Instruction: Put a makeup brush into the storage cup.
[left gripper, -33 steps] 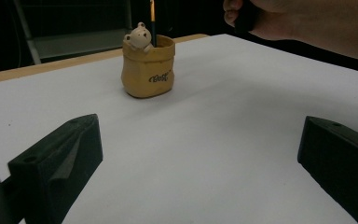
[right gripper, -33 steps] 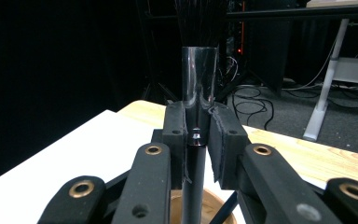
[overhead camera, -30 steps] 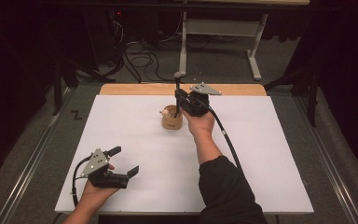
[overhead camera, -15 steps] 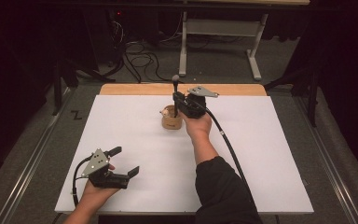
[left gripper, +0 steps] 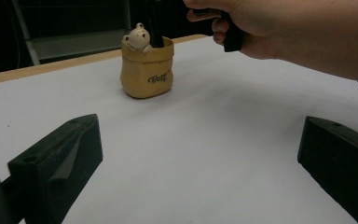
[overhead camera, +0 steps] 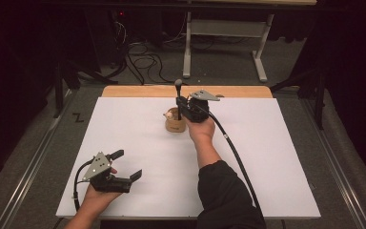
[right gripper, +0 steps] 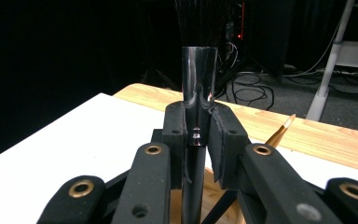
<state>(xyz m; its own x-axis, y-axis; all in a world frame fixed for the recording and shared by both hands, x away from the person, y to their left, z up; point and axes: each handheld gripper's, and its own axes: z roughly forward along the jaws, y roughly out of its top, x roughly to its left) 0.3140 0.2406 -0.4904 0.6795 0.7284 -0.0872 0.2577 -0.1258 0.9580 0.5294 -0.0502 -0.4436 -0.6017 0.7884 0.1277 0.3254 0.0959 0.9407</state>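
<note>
Tan bear pot (left gripper: 147, 67) lettered "Teddy"; right gripper (right gripper: 198, 135) clenches brush (right gripper: 198, 79), left gripper (overhead camera: 126, 165) released.

The right gripper (overhead camera: 178, 101) is standing out over the far middle of the worktop, its jaws clamping tight on a black brush handle (right gripper: 196, 116) held upright between them; the right forearm in a dark sleeve is stretching forward behind it. The left gripper (overhead camera: 126, 165) is resting near the front left edge, cradled in the left hand (overhead camera: 96, 193), jaws spreading wide apart.
</note>
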